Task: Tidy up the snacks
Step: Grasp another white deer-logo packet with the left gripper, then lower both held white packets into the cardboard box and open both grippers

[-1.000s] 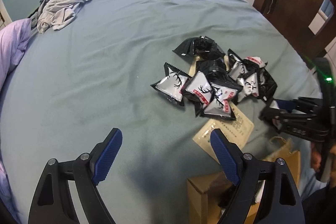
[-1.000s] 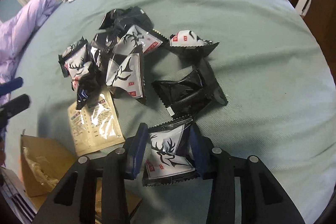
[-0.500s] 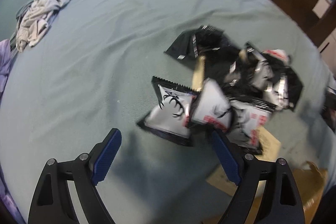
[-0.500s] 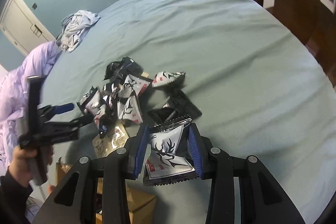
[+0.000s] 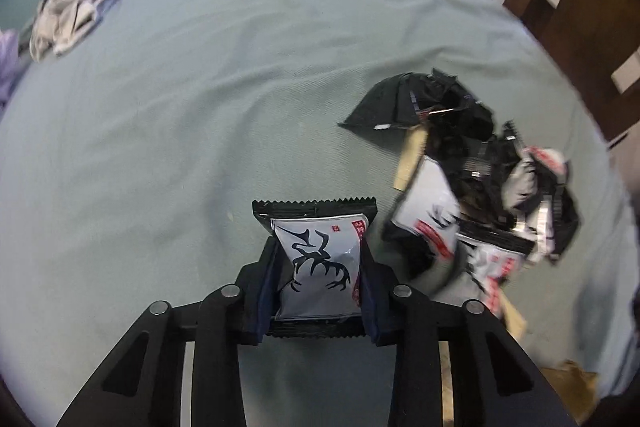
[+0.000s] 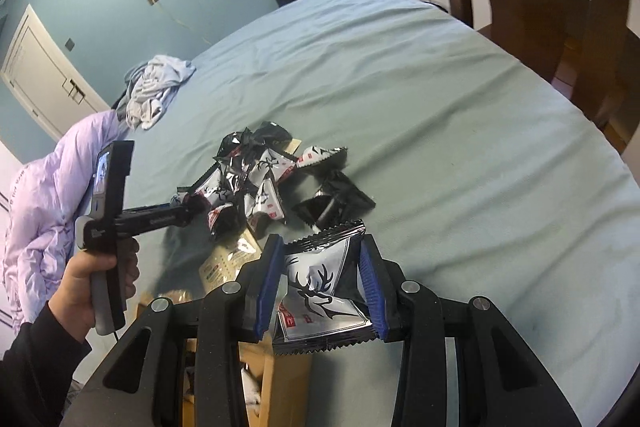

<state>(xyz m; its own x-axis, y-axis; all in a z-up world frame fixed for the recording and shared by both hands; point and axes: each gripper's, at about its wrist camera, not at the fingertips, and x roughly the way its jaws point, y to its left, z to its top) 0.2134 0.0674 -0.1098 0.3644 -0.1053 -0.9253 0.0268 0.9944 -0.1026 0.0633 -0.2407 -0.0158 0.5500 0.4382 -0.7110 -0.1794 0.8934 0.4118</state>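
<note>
Snack packets, black-edged foil pouches printed with a black antler design on white and small red labels, are the things in play, and two of them are held. One antler-print packet (image 5: 318,263) sits upright between the blue-padded fingers of the left tool (image 5: 318,281), which is clamped on its sides, the packet's serrated black top edge standing clear above the fingertips. A second antler-print packet (image 6: 320,291) is pinched the same way in the right tool (image 6: 322,285), its crimped top tilted toward 1 o'clock.

The loose heap of black and white snack packets (image 5: 476,187) lies on the pale blue-green bedsheet (image 5: 208,99), at 2 o'clock from the left tool in the left wrist view; that part of the frame is blurred. In the right wrist view the same heap (image 6: 256,179) is at 11 o'clock from the held packet, with one black packet (image 6: 334,203) lying apart from it at 12 o'clock. A tan paper sachet (image 6: 226,261) lies flat just below the heap. Below the right tool, at 7 o'clock, is an open brown cardboard box (image 6: 256,383).

At the far edge of the bed lies a crumpled pale grey garment (image 5: 80,3), and a lilac quilt (image 6: 44,195) is bunched at 9 o'clock in the right wrist view.
</note>
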